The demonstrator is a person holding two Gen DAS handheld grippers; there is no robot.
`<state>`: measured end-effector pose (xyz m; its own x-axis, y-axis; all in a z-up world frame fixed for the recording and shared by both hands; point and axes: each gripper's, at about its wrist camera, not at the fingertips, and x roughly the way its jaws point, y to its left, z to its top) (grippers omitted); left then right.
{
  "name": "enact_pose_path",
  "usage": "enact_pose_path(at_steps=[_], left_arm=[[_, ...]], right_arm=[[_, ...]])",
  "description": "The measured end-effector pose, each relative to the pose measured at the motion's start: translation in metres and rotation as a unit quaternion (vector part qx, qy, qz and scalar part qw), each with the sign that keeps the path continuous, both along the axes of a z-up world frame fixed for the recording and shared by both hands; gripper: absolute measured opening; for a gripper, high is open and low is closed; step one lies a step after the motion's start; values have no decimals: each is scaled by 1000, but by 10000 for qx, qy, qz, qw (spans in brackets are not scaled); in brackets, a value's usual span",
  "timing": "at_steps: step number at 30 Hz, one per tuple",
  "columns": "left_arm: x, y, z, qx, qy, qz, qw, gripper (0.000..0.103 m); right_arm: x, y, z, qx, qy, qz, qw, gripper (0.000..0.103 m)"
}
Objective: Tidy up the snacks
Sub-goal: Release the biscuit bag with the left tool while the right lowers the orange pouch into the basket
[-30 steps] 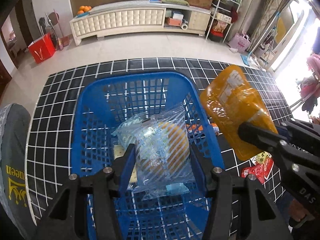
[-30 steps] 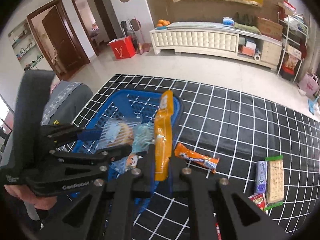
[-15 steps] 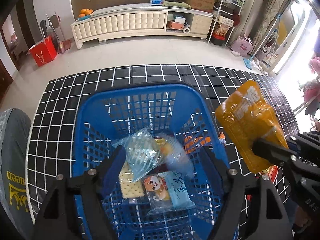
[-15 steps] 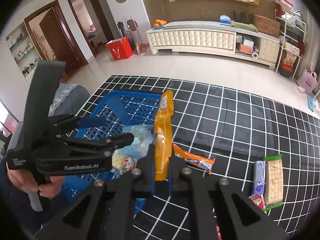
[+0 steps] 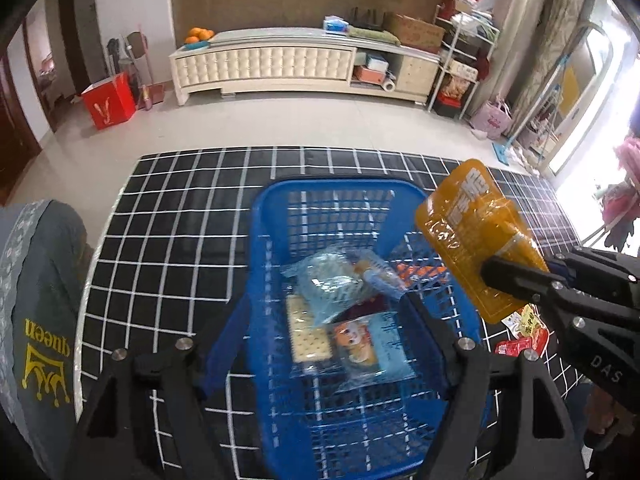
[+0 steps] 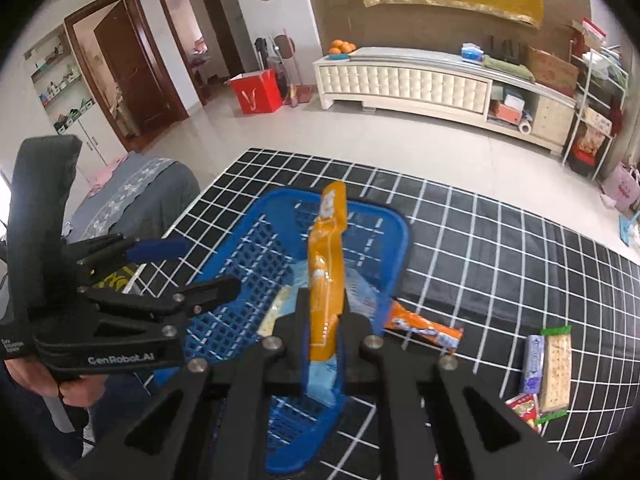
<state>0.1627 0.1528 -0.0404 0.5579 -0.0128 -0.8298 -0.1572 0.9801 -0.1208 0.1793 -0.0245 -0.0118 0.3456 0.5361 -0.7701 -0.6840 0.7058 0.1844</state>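
Observation:
A blue plastic basket [image 5: 276, 216] [image 6: 372, 220] stands on the black grid mat. Inside it lie a clear blue-striped bag [image 5: 332, 284], a cracker pack [image 5: 308, 338] and a light blue cartoon pack [image 5: 370, 346]. My left gripper [image 5: 326, 326] [image 6: 200, 264] hangs above the basket, open, with nothing between its fingers. My right gripper [image 6: 324, 320] is shut on an orange snack pouch [image 6: 326, 276] [image 5: 470, 236], held upright over the basket's right rim.
On the mat right of the basket lie an orange wrapper [image 6: 424, 330], a purple bar [image 6: 534, 364], a green-edged cracker pack [image 6: 556, 372] and red packets [image 5: 520, 340]. A grey cushion [image 5: 36, 300] sits at the left. A white cabinet [image 5: 280, 64] lines the far wall.
The left gripper opened, dropped the clear striped bag into the basket and pulled back and up. The right gripper with the orange pouch rose a little.

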Motion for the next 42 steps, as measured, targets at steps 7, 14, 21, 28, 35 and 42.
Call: enact_pose_path(at_steps=[7, 14, 21, 28, 35, 42], left_arm=[[-19, 36, 0, -78, -69, 238, 9997, 74], [-25, 62, -11, -188, -87, 359, 9991, 74], [-22, 80, -33, -331, 43, 422, 9986, 74], [-14, 86, -46, -426, 111, 437, 9981, 74], [-18, 86, -50, -465, 146, 497, 9976, 74], [-28, 75, -39, -373, 102, 506, 9980, 74]], right_arm=[[-1, 38, -8, -267, 63, 146, 9995, 13], [2, 73, -34, -550, 372, 237, 9975, 14], [12, 99, -66, -779, 691, 234, 9943, 14], [22, 114, -85, -1031, 731, 240, 9917, 14], [30, 126, -97, -1197, 766, 305, 9894, 18], [16, 103, -75, -1042, 483, 237, 9931, 53]])
